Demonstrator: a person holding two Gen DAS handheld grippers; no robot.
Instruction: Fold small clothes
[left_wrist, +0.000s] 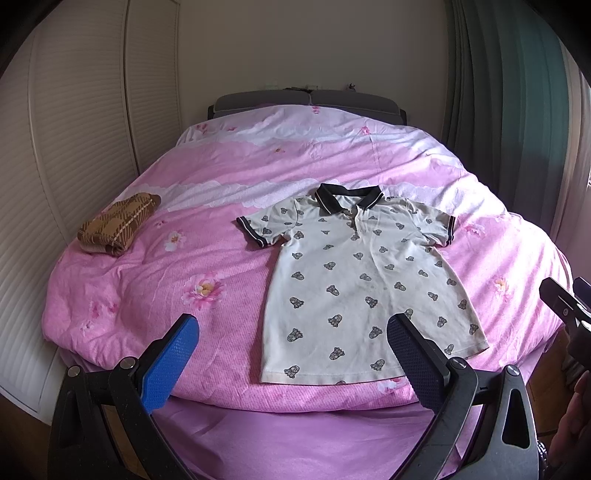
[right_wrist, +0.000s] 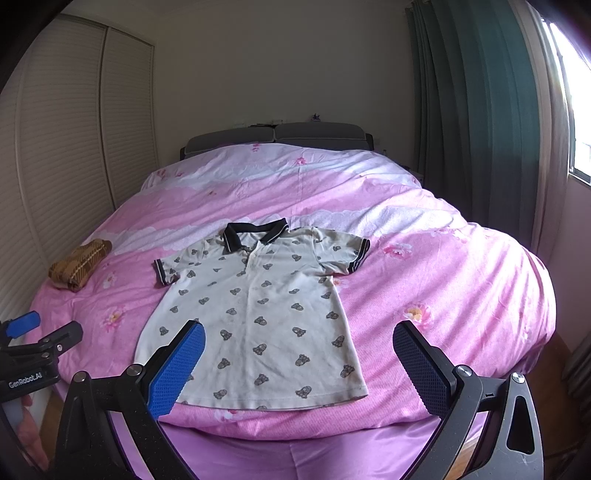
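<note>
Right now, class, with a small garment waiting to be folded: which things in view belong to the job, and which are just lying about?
Belongs to the job:
- polo shirt, spread flat, unfolded
- left gripper, open
- right gripper, open
- folded brown plaid garment, perhaps already done

Just lying about:
- pink floral duvet
- grey headboard
- green curtain
- louvred wardrobe doors

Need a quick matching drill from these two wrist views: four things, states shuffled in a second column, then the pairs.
Things:
1. polo shirt
2. brown plaid cloth
3. left gripper
4. curtain

States:
A. folded, near the bed's left edge
B. hanging beside the window
C. spread flat, collar toward the headboard
D. fingers wide apart, holding nothing

Pairs: 1-C, 2-A, 3-D, 4-B
</note>
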